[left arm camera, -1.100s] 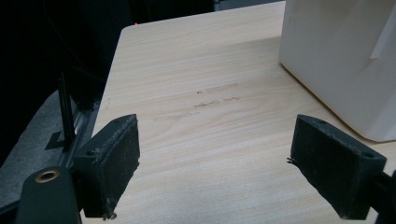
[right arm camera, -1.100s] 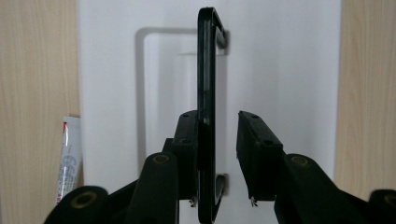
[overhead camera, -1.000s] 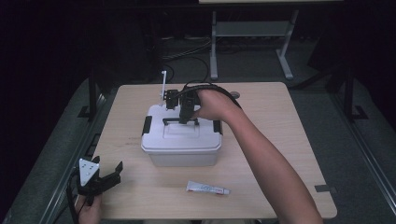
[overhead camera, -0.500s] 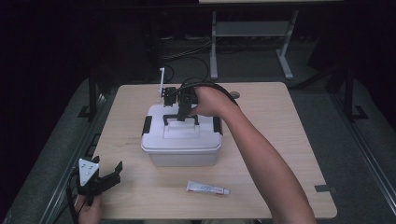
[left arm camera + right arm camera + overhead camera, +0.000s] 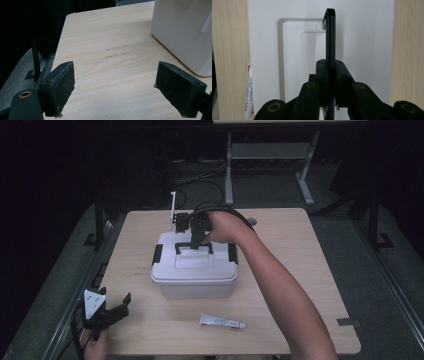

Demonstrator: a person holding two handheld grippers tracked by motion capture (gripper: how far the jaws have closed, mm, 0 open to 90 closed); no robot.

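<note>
A white lidded box [image 5: 195, 270] stands in the middle of the wooden table, with a black carrying handle [image 5: 193, 246] raised upright on its lid. My right gripper [image 5: 196, 239] points down over the lid and is shut on that handle [image 5: 330, 37]; its pads [image 5: 322, 72] clamp the bar from both sides after closing just now. My left gripper [image 5: 117, 309] rests at the table's front left corner, open, nothing between its fingers [image 5: 60, 82]. The box's white side [image 5: 182, 32] shows to its right.
A small white tube [image 5: 222, 321] lies on the table in front of the box and also appears beside it [image 5: 248, 92] in the right gripper view. A thin white post [image 5: 173, 210] stands behind the box. Black latches sit at the lid's ends. Dark floor surrounds the table.
The right gripper's jaws have closed onto the raised box handle and the hand shifted slightly. The left gripper has stayed put.
</note>
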